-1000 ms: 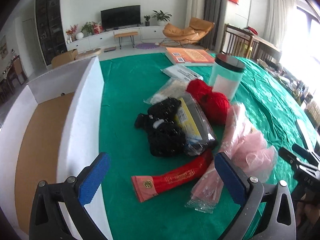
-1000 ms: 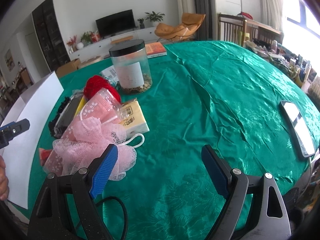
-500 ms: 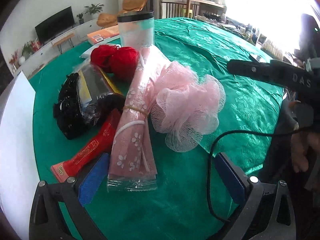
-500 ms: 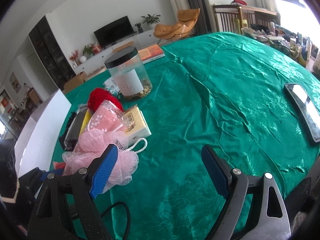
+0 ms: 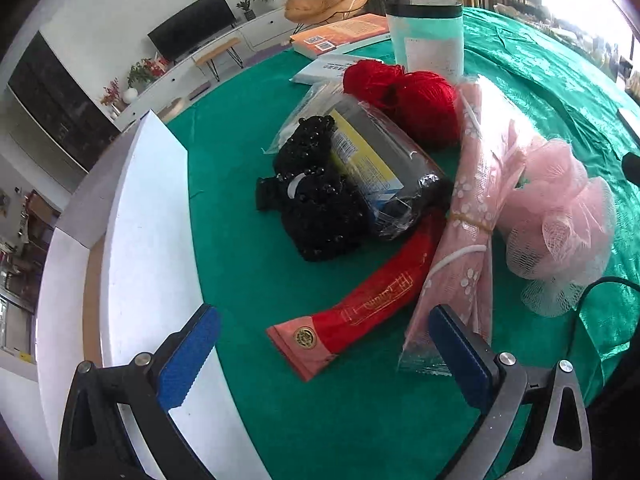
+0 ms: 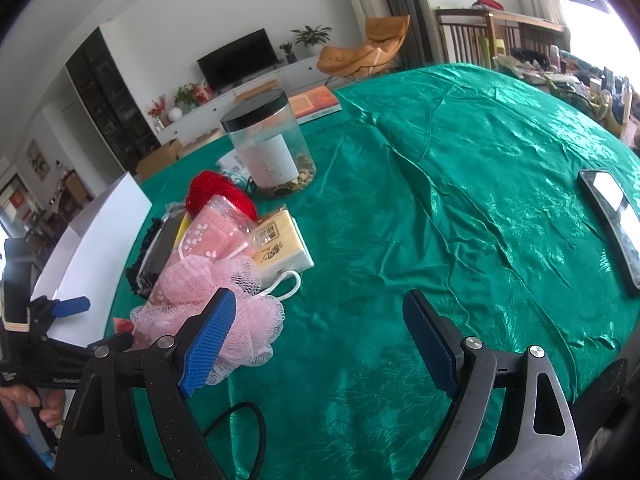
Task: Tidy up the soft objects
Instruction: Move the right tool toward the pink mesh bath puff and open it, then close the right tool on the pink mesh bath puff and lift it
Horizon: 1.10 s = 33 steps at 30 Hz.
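A pile of soft things lies on the green tablecloth: a pink bath pouf (image 5: 556,216) (image 6: 224,304), a pink flowered packet (image 5: 468,224) (image 6: 208,236), red yarn (image 5: 416,96) (image 6: 216,192), a black beaded item (image 5: 316,204), a wrapped grey-and-yellow pack (image 5: 376,160), a red pouch (image 5: 360,312) and a yellow tissue pack (image 6: 280,244). My left gripper (image 5: 324,356) is open and empty just before the red pouch. My right gripper (image 6: 320,344) is open and empty, its left finger in front of the pouf.
A white open box (image 5: 148,240) (image 6: 100,232) stands left of the pile. A clear jar with a black lid (image 6: 268,148) (image 5: 428,36), a book (image 5: 340,34) and a white packet sit behind it. A phone (image 6: 612,224) lies at the right.
The left gripper has swung back left, from facing the pouf to facing the red pouch and box edge. The right gripper has shifted slightly nearer the pile. Both stay open.
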Each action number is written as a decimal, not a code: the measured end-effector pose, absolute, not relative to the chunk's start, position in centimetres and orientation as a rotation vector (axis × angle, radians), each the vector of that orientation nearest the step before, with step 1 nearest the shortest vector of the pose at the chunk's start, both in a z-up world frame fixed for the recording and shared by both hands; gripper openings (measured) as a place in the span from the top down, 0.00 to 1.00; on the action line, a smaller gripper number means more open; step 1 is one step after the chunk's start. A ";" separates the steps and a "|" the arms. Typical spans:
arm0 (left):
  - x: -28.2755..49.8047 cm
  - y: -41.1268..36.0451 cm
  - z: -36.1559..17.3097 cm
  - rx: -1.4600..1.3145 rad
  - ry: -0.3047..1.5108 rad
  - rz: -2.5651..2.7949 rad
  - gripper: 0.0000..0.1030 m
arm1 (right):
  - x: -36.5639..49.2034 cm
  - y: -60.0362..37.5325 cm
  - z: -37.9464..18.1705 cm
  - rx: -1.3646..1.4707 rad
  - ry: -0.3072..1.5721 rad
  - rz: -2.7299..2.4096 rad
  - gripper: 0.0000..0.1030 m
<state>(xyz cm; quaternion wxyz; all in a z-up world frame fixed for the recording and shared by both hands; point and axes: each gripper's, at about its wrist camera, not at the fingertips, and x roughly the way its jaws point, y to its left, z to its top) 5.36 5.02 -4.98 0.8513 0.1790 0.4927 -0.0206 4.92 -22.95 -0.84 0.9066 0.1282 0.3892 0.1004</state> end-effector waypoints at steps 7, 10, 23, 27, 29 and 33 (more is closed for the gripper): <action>6.8 6.9 -4.6 0.333 1.037 0.042 0.00 | 4.9 -23.1 -0.9 0.282 0.806 0.228 0.15; 7.3 6.2 -5.7 0.337 1.085 -0.018 0.00 | 4.9 -22.0 -0.8 0.249 0.818 0.321 0.15; 6.8 4.8 -7.2 0.217 1.160 -0.217 0.00 | 8.9 -18.2 -3.3 0.168 0.902 0.439 0.58; 5.2 3.1 -7.5 0.322 1.164 -0.297 0.05 | 8.7 -26.5 -3.6 0.536 0.829 0.298 0.58; 4.3 2.5 -7.4 0.380 1.158 -0.327 0.08 | 8.8 -29.0 -4.8 0.679 0.836 0.257 0.57; 4.4 2.8 -7.4 0.441 1.155 -0.245 0.18 | 9.4 -29.7 -5.9 0.768 0.871 0.266 0.54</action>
